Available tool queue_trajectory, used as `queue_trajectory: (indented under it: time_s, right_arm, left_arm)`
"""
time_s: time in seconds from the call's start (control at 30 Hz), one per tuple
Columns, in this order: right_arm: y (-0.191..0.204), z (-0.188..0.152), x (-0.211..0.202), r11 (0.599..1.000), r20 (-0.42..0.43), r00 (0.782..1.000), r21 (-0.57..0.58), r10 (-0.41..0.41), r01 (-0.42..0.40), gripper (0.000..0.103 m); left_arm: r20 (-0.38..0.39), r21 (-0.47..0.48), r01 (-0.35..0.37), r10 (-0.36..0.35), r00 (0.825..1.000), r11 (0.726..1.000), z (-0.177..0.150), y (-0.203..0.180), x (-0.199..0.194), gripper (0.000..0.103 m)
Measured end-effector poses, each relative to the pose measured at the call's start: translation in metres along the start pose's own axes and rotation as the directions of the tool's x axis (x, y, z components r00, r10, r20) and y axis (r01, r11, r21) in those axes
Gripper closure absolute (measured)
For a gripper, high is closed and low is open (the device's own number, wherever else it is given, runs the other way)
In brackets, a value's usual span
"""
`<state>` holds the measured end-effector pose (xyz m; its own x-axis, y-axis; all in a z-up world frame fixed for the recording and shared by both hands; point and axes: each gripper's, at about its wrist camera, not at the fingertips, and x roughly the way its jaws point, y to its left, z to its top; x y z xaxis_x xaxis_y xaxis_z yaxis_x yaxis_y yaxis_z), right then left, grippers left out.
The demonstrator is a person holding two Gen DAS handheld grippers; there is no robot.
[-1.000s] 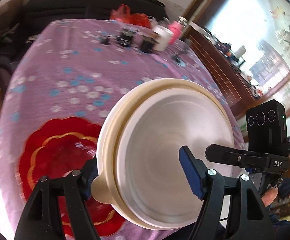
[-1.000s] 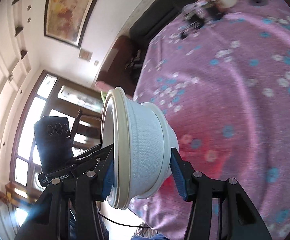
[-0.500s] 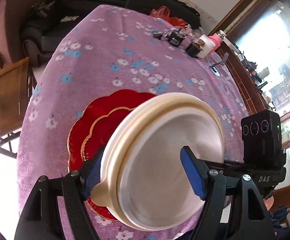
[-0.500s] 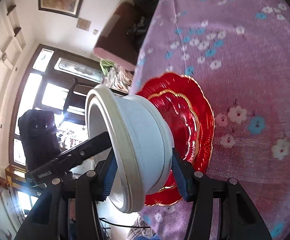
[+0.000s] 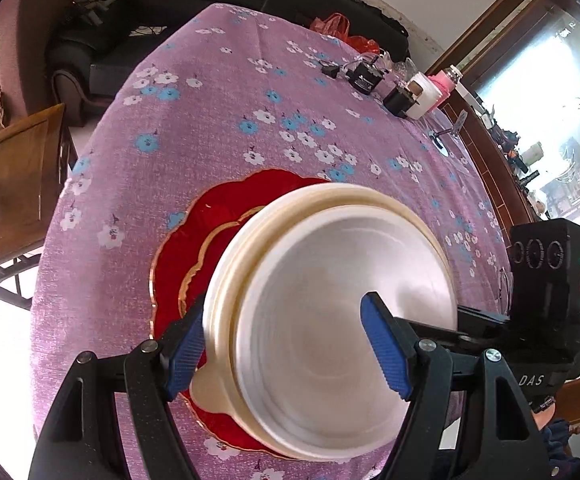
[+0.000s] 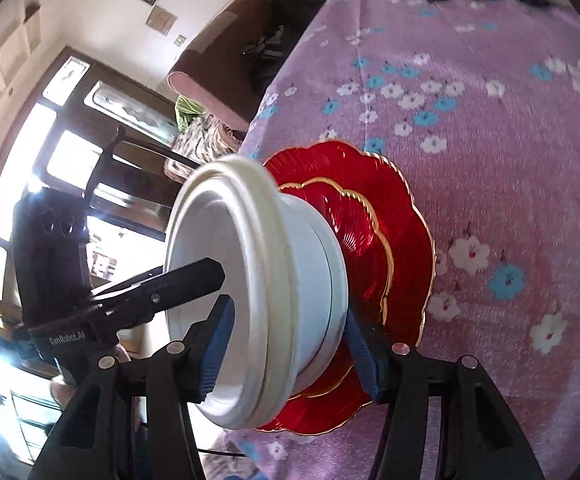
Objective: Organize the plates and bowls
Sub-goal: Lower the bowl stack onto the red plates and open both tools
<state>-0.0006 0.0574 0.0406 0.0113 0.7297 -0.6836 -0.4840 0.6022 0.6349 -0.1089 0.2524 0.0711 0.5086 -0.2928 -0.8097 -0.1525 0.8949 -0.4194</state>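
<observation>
The cream bowl (image 5: pixel 329 312) sits between both claws above the stacked red scalloped plates (image 6: pixel 373 240), which lie on the worktop (image 5: pixel 218 120) under its purple flowered cloth. The left claw (image 5: pixel 286 350) straddles the near wall, one blue pad against the outside just above the small lug handle and the other inside the basin. The right claw (image 6: pixel 286 344) takes the opposite wall the same way, one pad inside the mouth and one low on the outer wall. Its jaws have just been opening slightly with the wall between them; the inner pad looks a little clear of the surface, so I cannot tell whether it grips or merely cradles.

The bowl looks rigid, smooth and probably slippery, with a thick stepped rim; it is likely melamine or glazed ware, moderately light but liable to chip. The stepped rim and the lug are the sure places to take hold, since the pads can seat under the ledge. The plates look glassy and brittle, so a gentle touchdown seems wise.

The bowl is tilted, its mouth turned towards the left claw's camera and its base angled towards the plates. It is round, so it has no long axis apart from the lug, which points at the left claw.
</observation>
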Motion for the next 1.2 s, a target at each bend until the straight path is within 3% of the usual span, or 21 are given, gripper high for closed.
queue_trajectory:
  time_s: [0.1,0.43,0.77,0.9,1.03,1.13,1.2]
  right_arm:
    - [0.003,0.003,-0.006,0.999,0.030,0.999,-0.028,-0.031,0.032,0.042]
    - [-0.002,0.003,-0.032,1.000,0.079,0.997,-0.018,-0.023,0.024,0.040]
    - [0.004,-0.010,-0.055,0.998,0.141,0.989,-0.030,-0.042,0.046,0.040]
    - [0.012,-0.018,-0.068,0.995,0.190,0.979,-0.053,-0.076,0.087,0.040]
    - [0.021,-0.029,-0.080,0.987,0.247,0.961,-0.075,-0.120,0.142,0.033]
    - [0.027,-0.040,-0.085,0.981,0.271,0.952,-0.095,-0.140,0.172,0.033]
    - [0.030,-0.046,-0.087,0.977,0.278,0.948,-0.104,-0.153,0.188,0.032]
  left_arm:
    - [0.023,0.006,-0.020,0.020,1.000,1.000,0.000,0.002,-0.005,0.029]
    - [0.079,0.013,-0.049,0.047,0.996,0.999,-0.005,0.001,-0.018,0.028]
    - [0.191,0.039,-0.151,0.141,0.971,0.988,-0.020,-0.007,-0.030,0.028]
    - [0.265,0.044,-0.221,0.202,0.943,0.974,-0.030,-0.015,-0.038,0.028]
    - [0.352,0.038,-0.291,0.260,0.899,0.956,-0.044,-0.027,-0.045,0.024]
    - [0.424,0.041,-0.367,0.317,0.849,0.929,-0.056,-0.038,-0.049,0.022]
    - [0.449,0.049,-0.398,0.336,0.828,0.916,-0.063,-0.044,-0.050,0.018]
